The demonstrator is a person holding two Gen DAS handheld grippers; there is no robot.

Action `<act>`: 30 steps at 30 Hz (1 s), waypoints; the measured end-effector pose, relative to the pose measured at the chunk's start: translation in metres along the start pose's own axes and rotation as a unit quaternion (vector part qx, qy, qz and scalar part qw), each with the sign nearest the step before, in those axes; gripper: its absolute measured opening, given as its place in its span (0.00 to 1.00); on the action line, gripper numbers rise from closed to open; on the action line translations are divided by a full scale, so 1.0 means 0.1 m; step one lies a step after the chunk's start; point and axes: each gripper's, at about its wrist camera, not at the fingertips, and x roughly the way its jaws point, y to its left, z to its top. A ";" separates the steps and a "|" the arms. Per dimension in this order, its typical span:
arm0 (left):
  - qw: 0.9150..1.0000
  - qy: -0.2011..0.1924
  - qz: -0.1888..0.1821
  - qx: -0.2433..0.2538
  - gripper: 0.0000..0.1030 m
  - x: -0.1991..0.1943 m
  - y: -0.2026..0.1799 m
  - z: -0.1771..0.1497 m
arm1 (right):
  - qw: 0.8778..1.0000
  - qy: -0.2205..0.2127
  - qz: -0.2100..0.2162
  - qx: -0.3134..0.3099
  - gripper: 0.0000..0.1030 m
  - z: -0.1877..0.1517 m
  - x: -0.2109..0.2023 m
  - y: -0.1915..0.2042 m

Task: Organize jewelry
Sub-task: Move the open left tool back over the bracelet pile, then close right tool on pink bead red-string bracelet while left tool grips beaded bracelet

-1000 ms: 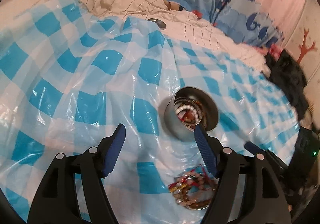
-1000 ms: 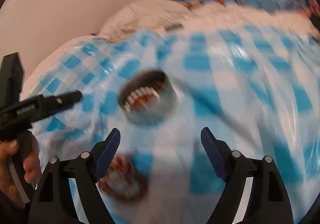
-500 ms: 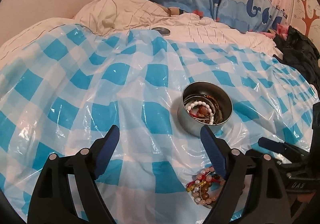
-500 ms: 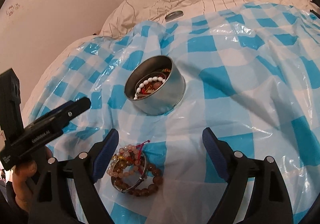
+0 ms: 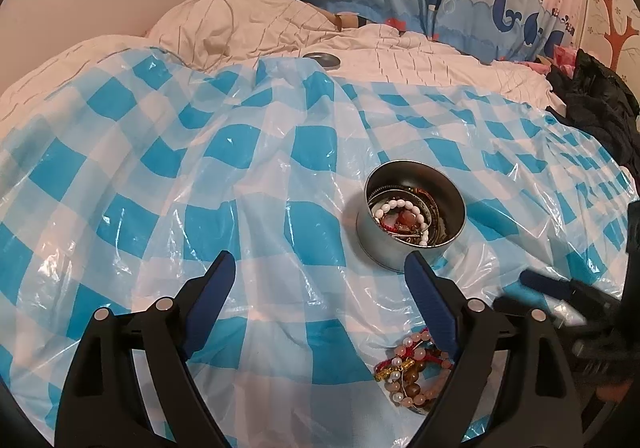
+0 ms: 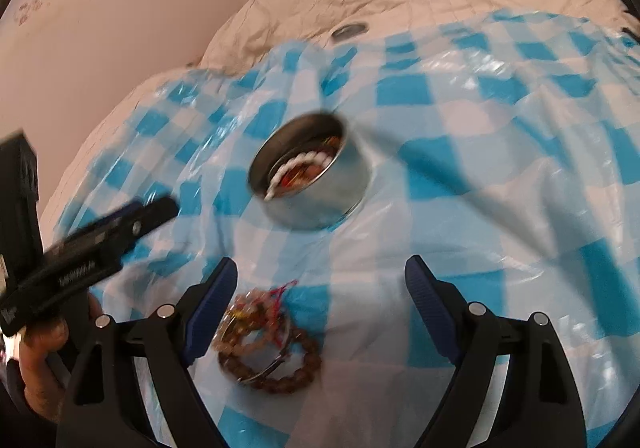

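Bracelets already fill part of the tin, but a beaded heap waits on the checked sheet just in front of the tin, with left gripper opening empty and right gripper wide, holding nothing

One metal tin, one round lid, one heap of bracelets.

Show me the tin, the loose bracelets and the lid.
tin (image 5: 370, 238), left wrist view, outer wall.
bracelets (image 5: 412, 378), left wrist view, middle of the bead pile.
lid (image 5: 322, 59), left wrist view, top face.
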 end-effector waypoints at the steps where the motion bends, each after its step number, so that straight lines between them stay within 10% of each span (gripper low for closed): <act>1: 1.000 0.005 -0.009 -0.005 0.80 0.01 0.02 0.00 | 1.000 -0.010 -0.004 0.009 0.80 0.03 -0.04 -0.05; 7: 0.999 0.031 -0.033 -0.008 0.80 0.10 0.02 -0.07 | 0.998 -0.016 0.001 0.066 0.81 0.10 -0.10 -0.31; 16: 0.998 0.031 -0.033 -0.046 0.82 0.13 0.15 -0.05 | 0.996 0.060 0.040 -0.051 0.77 -0.15 0.28 0.25; 24: 0.998 0.029 -0.035 -0.047 0.83 0.09 0.17 -0.05 | 0.993 0.089 0.054 -0.052 0.14 -0.21 0.47 0.27; 30: 0.998 0.029 -0.034 -0.046 0.83 0.09 0.17 -0.06 | 0.991 0.073 0.115 -0.013 0.03 -0.13 0.36 0.20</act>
